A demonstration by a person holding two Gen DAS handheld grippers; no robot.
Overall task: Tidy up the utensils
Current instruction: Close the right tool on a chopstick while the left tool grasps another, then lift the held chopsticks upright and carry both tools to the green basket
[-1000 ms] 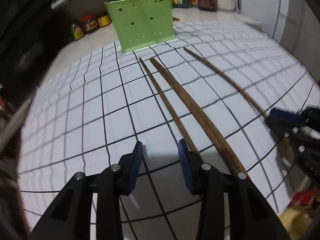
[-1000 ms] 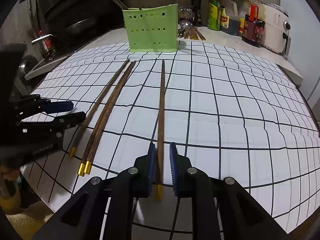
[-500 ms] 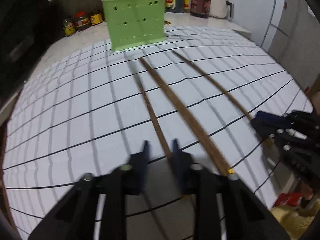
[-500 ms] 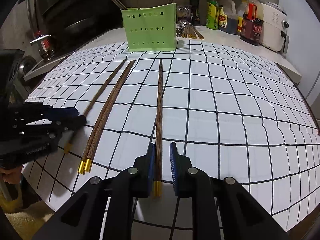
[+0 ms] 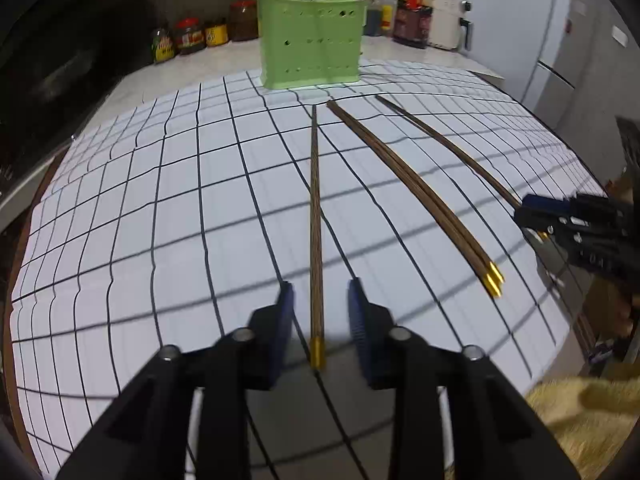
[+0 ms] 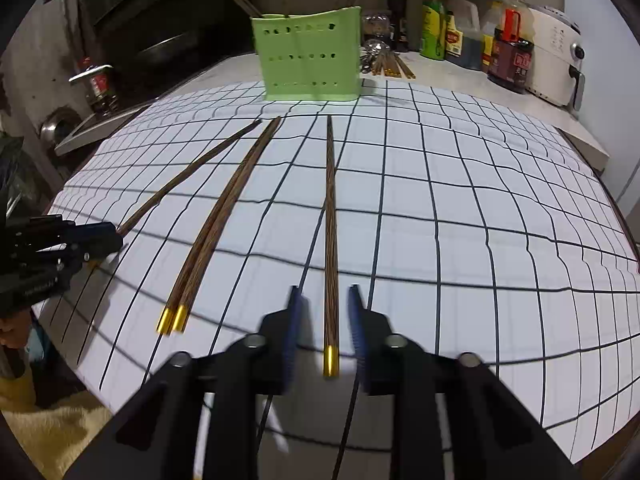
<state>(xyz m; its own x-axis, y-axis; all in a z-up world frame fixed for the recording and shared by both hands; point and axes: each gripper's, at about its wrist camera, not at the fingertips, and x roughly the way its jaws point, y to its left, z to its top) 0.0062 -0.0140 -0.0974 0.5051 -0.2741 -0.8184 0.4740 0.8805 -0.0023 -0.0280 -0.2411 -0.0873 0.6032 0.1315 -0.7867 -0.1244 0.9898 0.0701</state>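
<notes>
Each of our grippers straddles one chopstick near the grid mat's near edge: left gripper (image 5: 320,300) around the leftmost chopstick (image 5: 315,220), right gripper (image 6: 325,304) around the rightmost chopstick (image 6: 330,220). Both jaws have just been opening, pads clear of the wood. Each stick's long axis runs straight ahead toward the green holder (image 6: 308,60) at the far edge.

Both tongs just opened, each astride a loose chopstick (image 5: 316,232).

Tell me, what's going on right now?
Left gripper and right gripper open, jaws just widened, each straddling one chopstick, not pinching. Pair between them. Green holder ahead, path clear.
</notes>
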